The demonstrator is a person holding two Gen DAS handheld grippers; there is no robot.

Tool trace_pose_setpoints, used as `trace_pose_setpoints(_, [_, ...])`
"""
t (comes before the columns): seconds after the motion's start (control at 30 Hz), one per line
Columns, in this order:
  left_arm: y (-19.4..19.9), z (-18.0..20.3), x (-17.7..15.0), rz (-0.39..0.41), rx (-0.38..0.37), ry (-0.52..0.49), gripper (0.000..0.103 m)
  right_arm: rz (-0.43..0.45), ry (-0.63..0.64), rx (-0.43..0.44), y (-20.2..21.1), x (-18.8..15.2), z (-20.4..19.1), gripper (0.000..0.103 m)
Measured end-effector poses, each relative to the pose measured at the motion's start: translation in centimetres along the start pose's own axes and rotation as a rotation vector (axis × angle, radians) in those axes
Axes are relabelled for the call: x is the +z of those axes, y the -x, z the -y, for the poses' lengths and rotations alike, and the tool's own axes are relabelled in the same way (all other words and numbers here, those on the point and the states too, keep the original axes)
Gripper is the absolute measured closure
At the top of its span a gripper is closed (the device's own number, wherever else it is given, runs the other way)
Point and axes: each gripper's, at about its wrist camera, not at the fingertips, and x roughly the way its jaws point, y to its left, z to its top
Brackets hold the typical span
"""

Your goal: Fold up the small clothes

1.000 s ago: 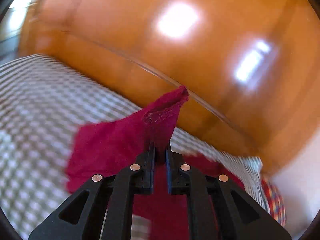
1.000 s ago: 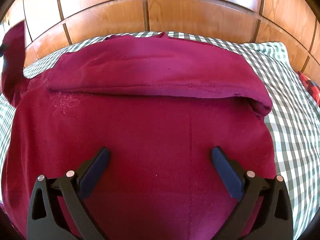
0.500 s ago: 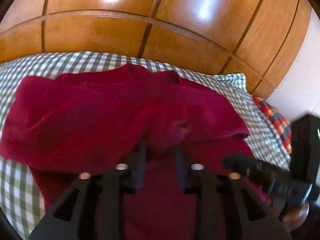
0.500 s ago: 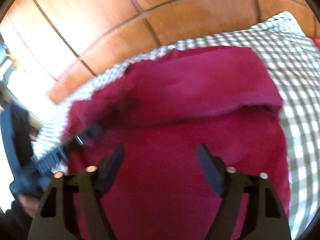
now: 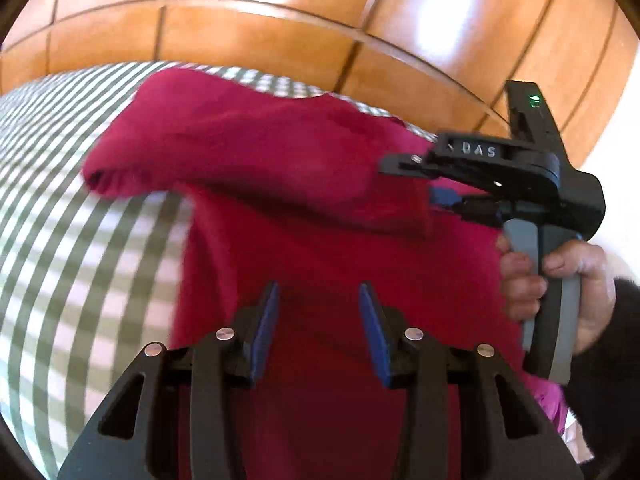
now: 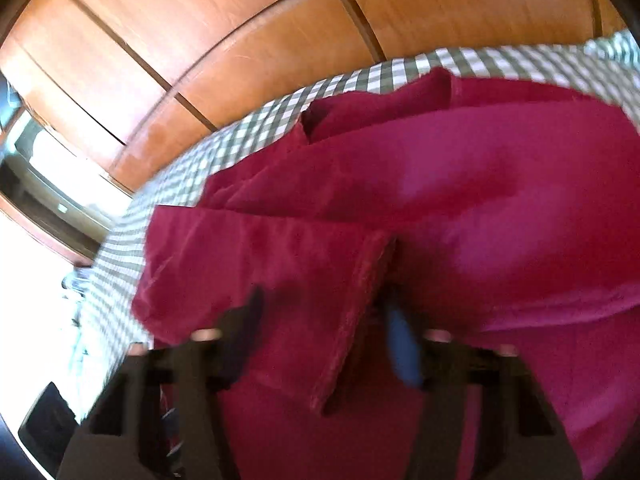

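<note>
A crimson garment (image 5: pixel 320 208) lies on a green-and-white checked bed cover (image 5: pixel 80 264), with a sleeve folded across its upper part. My left gripper (image 5: pixel 318 320) is open and empty, just above the garment's body. My right gripper (image 6: pixel 324 320) is open over the garment (image 6: pixel 460 200), with a folded sleeve cuff (image 6: pixel 360 312) lying between its fingers; the view is blurred. In the left wrist view the right gripper (image 5: pixel 436 188) reaches in from the right at the folded sleeve's end.
A wooden panelled headboard (image 5: pixel 280 32) runs along the far edge of the bed. The person's hand (image 5: pixel 560 280) holds the right gripper's handle. A window or screen (image 6: pixel 36 168) is at the far left of the right wrist view.
My left gripper has let go of the sleeve it was carrying, laid it across the garment and opened. My right gripper has swung left and moved over the sleeve cuff.
</note>
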Motion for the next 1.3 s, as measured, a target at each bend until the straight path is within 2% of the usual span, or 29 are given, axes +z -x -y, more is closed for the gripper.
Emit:
trace_pose_setpoints(0.03, [0.0, -0.4, -0.1, -0.005, -0.001, 0.013, 0.063, -0.004, 0.012, 0.002, 0.2, 0.0, -0.1, 0.097])
trace_pose_setpoints(0.1, [0.3, -1.0, 0.1, -0.011, -0.027, 0.033, 0.063, 0.04, 0.087, -0.011, 1.9, 0.0, -1.3, 0.097])
trace_pose_setpoints(0.23, [0.6, -1.1, 1.4, 0.009, -0.029, 0.026, 0.063, 0.146, 0.151, 0.013, 6.7, 1.9, -2.7, 0.097])
trace_pose_setpoints(0.33, [0.1, -1.3, 1.9, 0.005, -0.001, 0.028, 0.063, 0.206, 0.135, 0.015, 9.9, 4.2, -1.7, 0.097])
trace_pose_setpoints(0.43, [-0.2, -1.3, 2.2, 0.008, 0.0, 0.032, 0.063, 0.244, 0.077, 0.001, 11.9, 5.9, 1.1, 0.097])
trace_pose_setpoints(0.57, [-0.5, -1.5, 2.4, -0.002, 0.01, 0.033, 0.063, 0.214, -0.06, -0.057, 11.9, 6.7, 6.9, 0.097])
trace_pose_setpoints(0.67, [0.1, -2.1, 2.4, 0.002, -0.009, 0.064, 0.063, 0.143, -0.192, -0.092, 10.3, 5.7, 12.4, 0.097])
trace_pose_setpoints(0.8, [0.7, -2.5, 2.5, -0.005, -0.007, 0.074, 0.063, 0.1, -0.281, -0.074, 8.9, 4.3, 15.9, 0.096])
trace_pose_setpoints(0.9, [1.5, -2.2, 3.4, 0.024, -0.014, 0.074, 0.063, 0.116, -0.313, -0.039, 8.6, 3.8, 16.7, 0.082])
trace_pose_setpoints(0.93, [1.6, -2.1, 3.9, 0.031, -0.027, 0.077, 0.063, 0.118, -0.312, -0.026, 8.8, 3.5, 17.3, 0.069])
trace_pose_setpoints(0.97, [1.6, -2.0, 4.5, 0.033, -0.049, 0.08, 0.063, 0.119, -0.314, -0.016, 8.9, 3.3, 17.4, 0.061])
trace_pose_setpoints(1.0, [1.4, -1.8, 4.9, 0.035, -0.06, 0.082, 0.063, 0.12, -0.318, 0.004, 8.9, 3.0, 17.6, 0.044])
trace_pose_setpoints(1.07, [0.5, -1.3, 6.1, 0.038, -0.074, 0.079, 0.063, 0.129, -0.292, -0.006, 9.2, 2.5, 17.7, 0.043])
trace_pose_setpoints(1.17, [-1.6, -1.0, 7.2, 0.022, -0.073, 0.083, 0.063, 0.103, -0.285, -0.002, 8.4, 2.7, 16.6, 0.048])
trace_pose_setpoints(1.2, [-2.4, -1.2, 7.5, 0.015, -0.076, 0.101, 0.063, 0.094, -0.269, -0.024, 8.1, 2.6, 16.3, 0.054])
trace_pose_setpoints(1.23, [-2.8, -1.4, 7.7, 0.017, -0.069, 0.117, 0.063, 0.086, -0.25, -0.043, 7.9, 2.6, 16.0, 0.071])
trace_pose_setpoints(1.3, [-3.2, -2.4, 8.2, 0.042, -0.042, 0.162, 0.063, 0.075, -0.241, -0.049, 7.9, 2.6, 15.9, 0.094])
